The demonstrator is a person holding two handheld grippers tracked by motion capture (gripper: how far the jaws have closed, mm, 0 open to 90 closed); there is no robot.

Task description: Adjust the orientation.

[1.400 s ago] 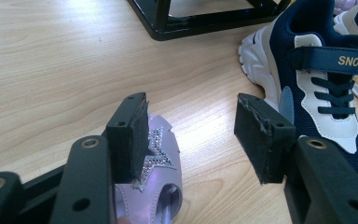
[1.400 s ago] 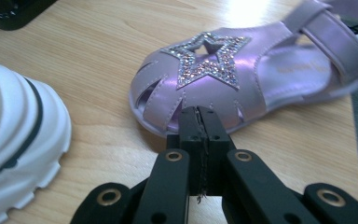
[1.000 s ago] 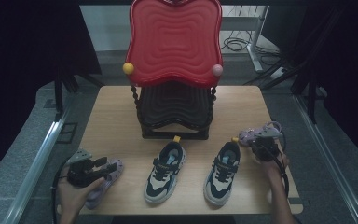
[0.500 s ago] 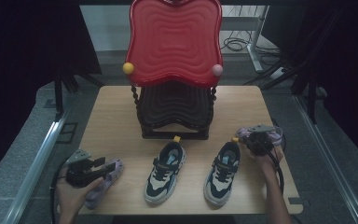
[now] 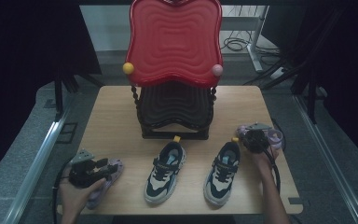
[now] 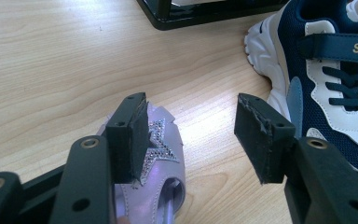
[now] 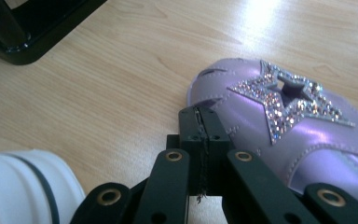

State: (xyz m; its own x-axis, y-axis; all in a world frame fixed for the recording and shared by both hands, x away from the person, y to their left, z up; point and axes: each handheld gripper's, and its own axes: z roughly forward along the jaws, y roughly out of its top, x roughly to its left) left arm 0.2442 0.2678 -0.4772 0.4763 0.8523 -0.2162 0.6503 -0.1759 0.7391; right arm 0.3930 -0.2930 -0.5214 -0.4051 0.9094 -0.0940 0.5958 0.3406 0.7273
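Left gripper [image 6: 191,135]: jaws apart over purple sandal [image 6: 156,186], tabletop [image 5: 116,116] 7 o'clock. Right gripper [image 7: 199,122]: jaws closed, empty, beside second purple sandal [image 7: 279,126], 3 o'clock.

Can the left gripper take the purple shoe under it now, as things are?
Probably yes. The left gripper has its jaws open, and the purple shoe with the star lies directly below them on the table. Nothing stands between; the navy sneaker lies apart at the side.
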